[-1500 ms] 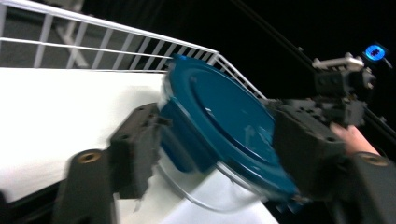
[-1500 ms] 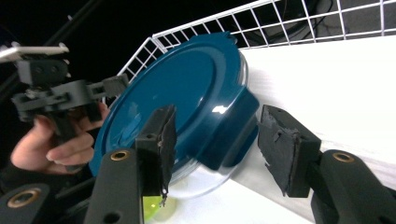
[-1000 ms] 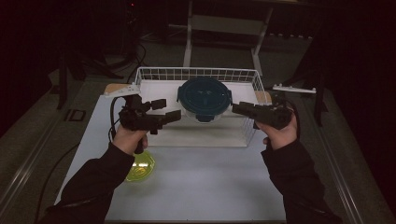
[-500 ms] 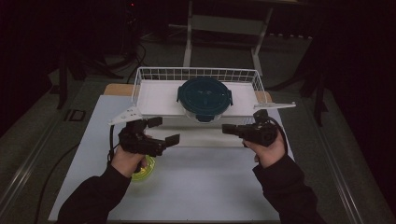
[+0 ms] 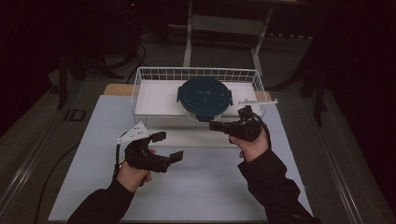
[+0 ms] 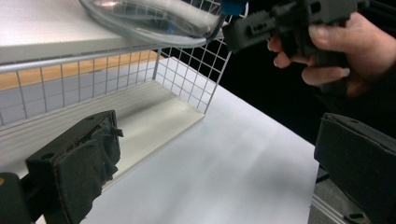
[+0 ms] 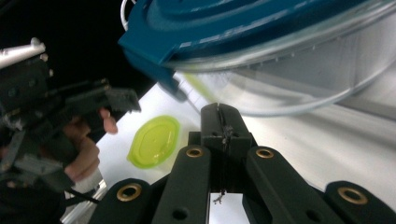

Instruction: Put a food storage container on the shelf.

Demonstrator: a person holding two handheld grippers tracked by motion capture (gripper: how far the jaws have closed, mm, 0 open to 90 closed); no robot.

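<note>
While both hands hover over the worktop, nothing is held | left gripper: fingers wide apart, empty | right gripper: fingers pressed together, empty, just before the wire basket | lidded glass bowl sits in basket | green lid on worktop | step: likely approach; next, open right fingers.

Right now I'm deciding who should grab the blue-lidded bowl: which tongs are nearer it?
Right. The right tongs sit just before the blue-lidded bowl; the left tongs hang well short, over the table.
</note>
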